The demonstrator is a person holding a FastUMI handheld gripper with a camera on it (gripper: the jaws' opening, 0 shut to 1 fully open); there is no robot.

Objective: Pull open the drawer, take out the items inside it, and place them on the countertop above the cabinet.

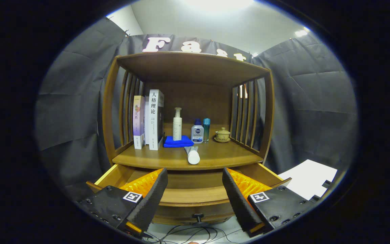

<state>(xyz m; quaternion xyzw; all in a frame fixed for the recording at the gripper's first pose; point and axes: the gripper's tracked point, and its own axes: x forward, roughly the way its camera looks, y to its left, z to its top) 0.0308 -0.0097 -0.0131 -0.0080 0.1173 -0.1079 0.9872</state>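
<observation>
Drawer standing open below the spread gripper

The gripper [195,200] is hovering empty, fingers wide apart, over the open drawer [188,195]; the countertop [222,154] is lying just beyond.

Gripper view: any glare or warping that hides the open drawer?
Gripper view: ceiling light blows out overhead, no glare on the drawer; fisheye bends the cabinet edges; the open gripper blocks both drawer sides; the tube on the countertop looks sharp.
</observation>
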